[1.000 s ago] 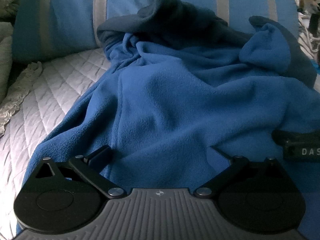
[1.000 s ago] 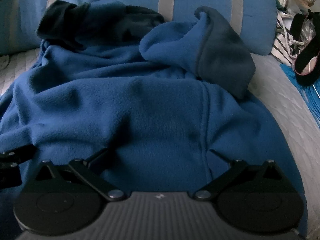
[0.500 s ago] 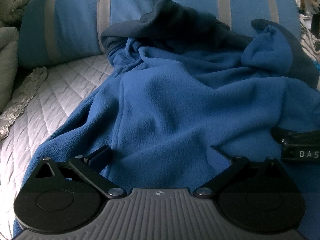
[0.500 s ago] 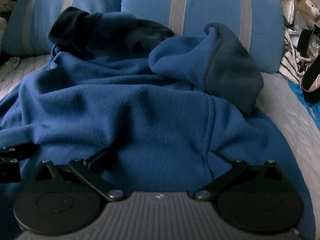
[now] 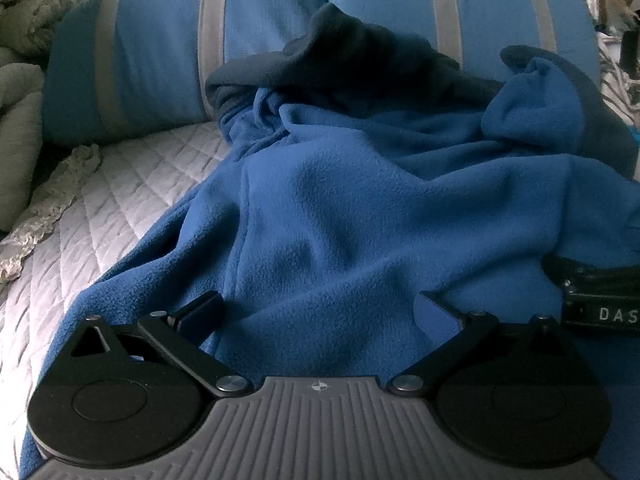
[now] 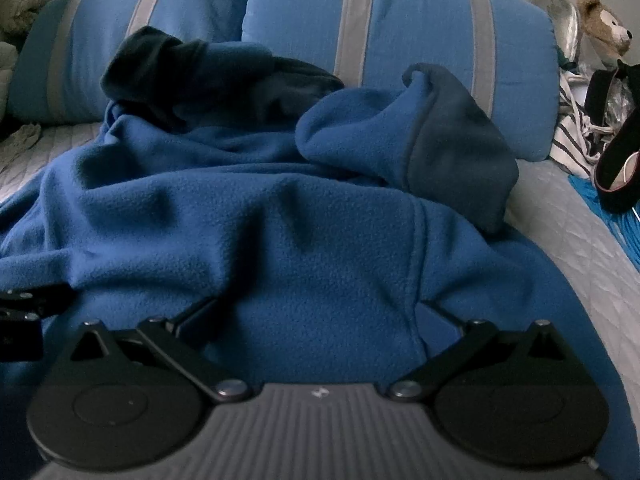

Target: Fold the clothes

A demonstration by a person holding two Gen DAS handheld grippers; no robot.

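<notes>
While the blue fleece garment (image 5: 360, 208) lies rumpled across the quilted bed (image 5: 120, 192), its dark collar against the striped pillows (image 6: 400, 20) at the head edge, both tools rest on its near hem. Left gripper (image 5: 320, 312) and right gripper (image 6: 316, 316) have jaws spread apart, fleece bunched between them. White letters "DAS" (image 5: 618, 314) mark the right gripper's side.
</notes>
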